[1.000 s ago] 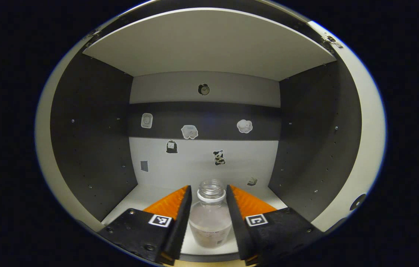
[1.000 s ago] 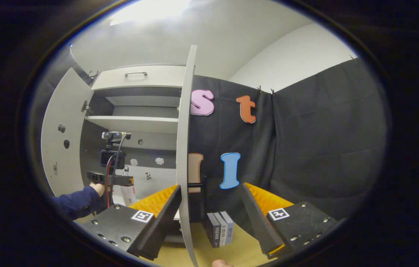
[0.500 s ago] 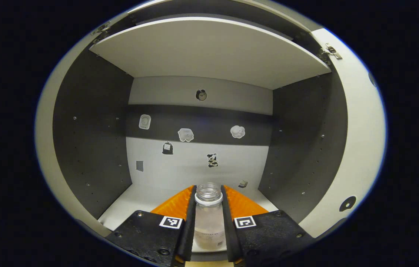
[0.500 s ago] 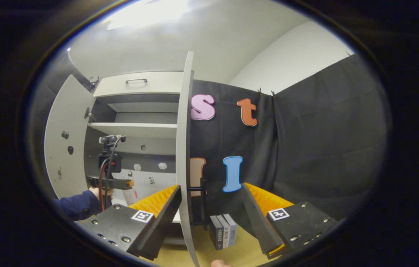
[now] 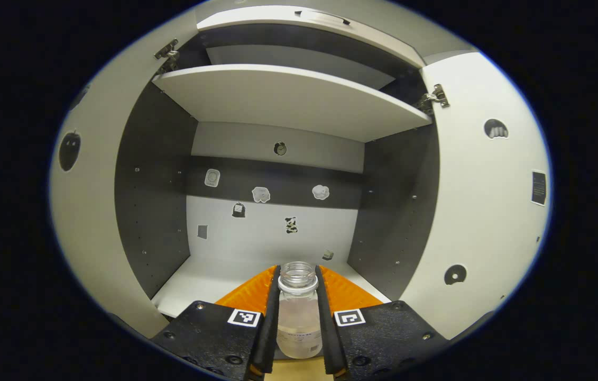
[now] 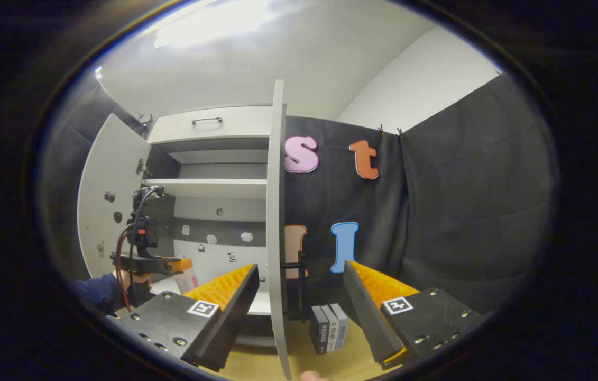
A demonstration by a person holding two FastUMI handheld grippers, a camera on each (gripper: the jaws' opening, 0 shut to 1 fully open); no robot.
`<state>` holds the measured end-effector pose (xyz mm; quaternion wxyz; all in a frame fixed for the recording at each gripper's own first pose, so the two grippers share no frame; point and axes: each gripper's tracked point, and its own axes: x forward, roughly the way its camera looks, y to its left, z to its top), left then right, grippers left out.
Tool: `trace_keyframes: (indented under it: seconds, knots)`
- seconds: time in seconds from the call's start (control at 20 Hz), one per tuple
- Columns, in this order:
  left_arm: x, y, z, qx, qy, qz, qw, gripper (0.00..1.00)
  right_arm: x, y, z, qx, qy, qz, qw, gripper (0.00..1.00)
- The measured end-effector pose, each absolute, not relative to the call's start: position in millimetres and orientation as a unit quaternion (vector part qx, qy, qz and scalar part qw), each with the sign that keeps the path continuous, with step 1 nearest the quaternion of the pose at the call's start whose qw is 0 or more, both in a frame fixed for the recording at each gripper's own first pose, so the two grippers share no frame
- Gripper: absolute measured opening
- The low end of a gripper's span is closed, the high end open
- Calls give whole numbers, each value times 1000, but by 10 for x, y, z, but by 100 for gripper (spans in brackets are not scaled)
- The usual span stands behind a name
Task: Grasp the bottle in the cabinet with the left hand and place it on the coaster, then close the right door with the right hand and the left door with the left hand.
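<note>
Between the left tongs, at the front edge of the white-and-grey cabinet's lower compartment, the clear uncapped plastic bottle is standing upright, both fingers pressing its sides. The right tongs are gaping wide, straddling the open white right door's edge without touching it, above the tan surface.

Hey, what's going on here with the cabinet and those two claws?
A person is taking a bottle out of an open cabinet. The left claw is shut on the bottle's sides, at the cabinet's front edge. The right claw is open, its fingers either side of the right door's edge. Both doors are open.
</note>
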<state>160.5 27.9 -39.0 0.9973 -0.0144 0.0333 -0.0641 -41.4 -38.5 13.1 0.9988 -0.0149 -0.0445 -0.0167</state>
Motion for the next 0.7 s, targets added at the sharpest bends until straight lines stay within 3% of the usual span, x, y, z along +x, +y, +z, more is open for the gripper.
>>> trace_keyframes:
  seconds: [0.35,0.7]
  knots:
    - [973,353,-906,13,54,-63,997,37,-562,-217,112,-10,-36,18,999,97]
    - [488,405,-1746,-2,132,-64,989,37,-611,-129,87,-11,-29,42,999,97]
